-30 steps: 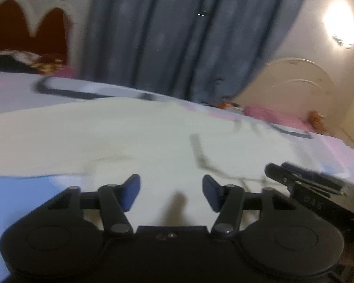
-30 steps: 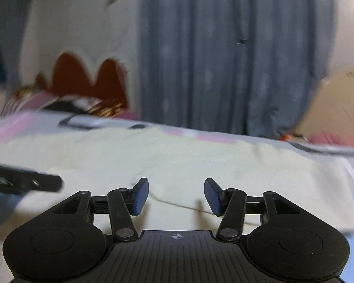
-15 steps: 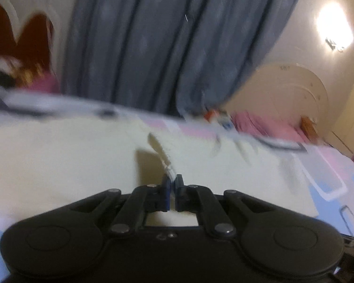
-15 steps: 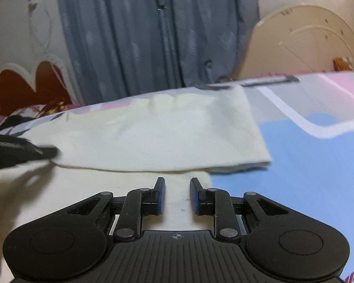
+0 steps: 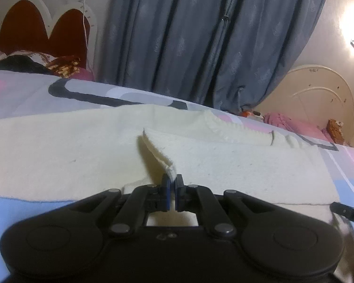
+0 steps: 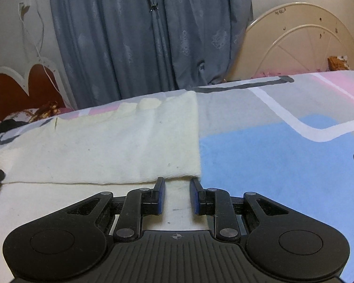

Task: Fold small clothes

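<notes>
Keep your left gripper (image 5: 171,184) jaws pinching the cream garment (image 5: 236,165) edge while your right gripper (image 6: 176,188), jaws spread, closes on its corner toward twelve o'clock.

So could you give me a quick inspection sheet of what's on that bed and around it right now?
Surface: bedsheet with blue, pink and grey blocks.
Job's things: cream cloth spread flat, one layer folded over another; a raised fold runs to the left fingers.
Clutter: dark and patterned bedding at the headboard; pink fabric at the far end.
Grippers: left gripper shut on the cloth's fold; right gripper open, fingers either side of the cloth's near corner, not pressing it.
Cables: white cable hanging on the wall.
Surroundings: blue-grey curtain, scalloped headboard, cream footboard, wall lamp lit.
</notes>
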The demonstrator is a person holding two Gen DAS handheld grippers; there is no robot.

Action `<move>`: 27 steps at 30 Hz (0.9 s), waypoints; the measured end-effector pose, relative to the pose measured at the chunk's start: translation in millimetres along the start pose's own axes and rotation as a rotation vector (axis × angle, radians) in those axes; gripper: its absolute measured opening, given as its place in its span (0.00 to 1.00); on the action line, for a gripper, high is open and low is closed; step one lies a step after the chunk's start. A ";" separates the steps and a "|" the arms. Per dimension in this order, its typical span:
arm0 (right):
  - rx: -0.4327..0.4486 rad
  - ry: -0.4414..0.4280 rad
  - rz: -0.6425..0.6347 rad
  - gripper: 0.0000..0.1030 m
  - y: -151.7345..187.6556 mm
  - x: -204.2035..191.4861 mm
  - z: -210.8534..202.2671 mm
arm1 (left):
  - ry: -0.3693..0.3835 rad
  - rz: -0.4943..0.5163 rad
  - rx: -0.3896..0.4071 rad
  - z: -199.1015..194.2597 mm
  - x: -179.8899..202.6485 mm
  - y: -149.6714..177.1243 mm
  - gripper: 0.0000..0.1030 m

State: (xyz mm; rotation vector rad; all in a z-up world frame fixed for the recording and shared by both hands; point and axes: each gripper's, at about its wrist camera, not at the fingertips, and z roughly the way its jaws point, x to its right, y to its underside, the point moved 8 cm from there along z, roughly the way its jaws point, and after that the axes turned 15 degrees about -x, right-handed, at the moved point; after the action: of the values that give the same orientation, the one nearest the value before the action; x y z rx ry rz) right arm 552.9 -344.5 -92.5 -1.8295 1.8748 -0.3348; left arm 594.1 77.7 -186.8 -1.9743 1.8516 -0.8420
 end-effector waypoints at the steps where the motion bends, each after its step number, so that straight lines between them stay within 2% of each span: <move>1: -0.002 0.004 -0.004 0.23 0.0 0.6 0.4 | -0.009 0.009 -0.009 2.6 -1.0 2.6 0.03; 3: -0.004 0.009 -0.012 0.23 -0.2 1.8 1.1 | -0.023 0.034 -0.012 6.2 0.4 5.7 0.03; 4: -0.005 0.011 -0.016 0.23 -0.5 2.4 1.1 | -0.028 0.042 -0.010 5.6 -0.2 6.8 0.08; 5: -0.005 0.014 -0.018 0.23 -0.7 3.2 0.7 | -0.046 0.050 -0.008 4.2 -1.9 6.4 0.17; 6: -0.001 0.016 -0.019 0.23 -0.5 4.4 -3.0 | -0.076 0.049 0.004 0.2 -5.0 6.0 0.21; 7: 0.013 0.014 -0.019 0.23 -1.0 6.3 -8.5 | -0.105 0.048 0.040 -8.3 -8.2 4.8 0.23; 8: 0.046 0.004 -0.018 0.23 -2.5 7.0 -18.8 | -0.146 0.050 0.082 -18.2 -9.5 3.9 0.33; 9: 0.074 -0.008 -0.021 0.23 -4.5 6.3 -27.1 | -0.168 0.063 0.117 -24.5 -6.1 1.5 0.38; 12: 0.106 -0.063 -0.044 0.23 -16.8 -13.4 -29.6 | -0.127 0.144 0.134 -20.1 33.2 -6.2 0.60; 13: 0.094 -0.083 -0.057 0.23 -21.2 -25.1 -22.3 | -0.113 0.175 0.131 -14.3 50.2 -7.8 0.72; 14: 0.075 -0.109 -0.078 0.23 -24.4 -39.5 -12.7 | -0.085 0.199 0.118 -6.9 65.2 -7.6 0.74; 16: 0.040 -0.143 -0.136 0.23 -24.5 -65.6 4.5 | -0.055 0.243 0.072 13.1 86.3 -3.5 0.73; 18: 0.008 -0.156 -0.209 0.23 -17.3 -80.3 16.0 | -0.109 0.262 0.020 29.2 81.0 3.6 0.67; 20: 0.030 -0.069 -0.184 0.23 -16.5 -56.0 16.1 | -0.106 0.180 0.033 25.2 49.0 4.4 0.68; 21: 0.033 -0.015 -0.120 0.23 -18.7 -31.3 17.0 | -0.113 0.145 0.040 21.5 34.7 2.5 0.67; 23: 0.027 0.037 0.019 0.22 -25.4 19.8 19.5 | -0.129 0.152 0.040 18.6 26.6 -2.3 0.67; 25: 0.036 0.025 0.028 0.22 -36.6 30.2 19.1 | -0.147 0.178 0.052 17.1 35.0 -10.9 0.71; 27: 0.107 -0.014 0.005 0.21 -56.8 20.1 13.5 | -0.125 0.213 0.080 16.4 54.8 -20.0 0.74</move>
State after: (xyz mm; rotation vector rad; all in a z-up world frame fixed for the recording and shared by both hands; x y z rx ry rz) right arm 609.2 -366.0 -79.0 -1.7518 1.8158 -0.4121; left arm 619.7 23.7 -176.5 -1.7042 1.8842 -0.7011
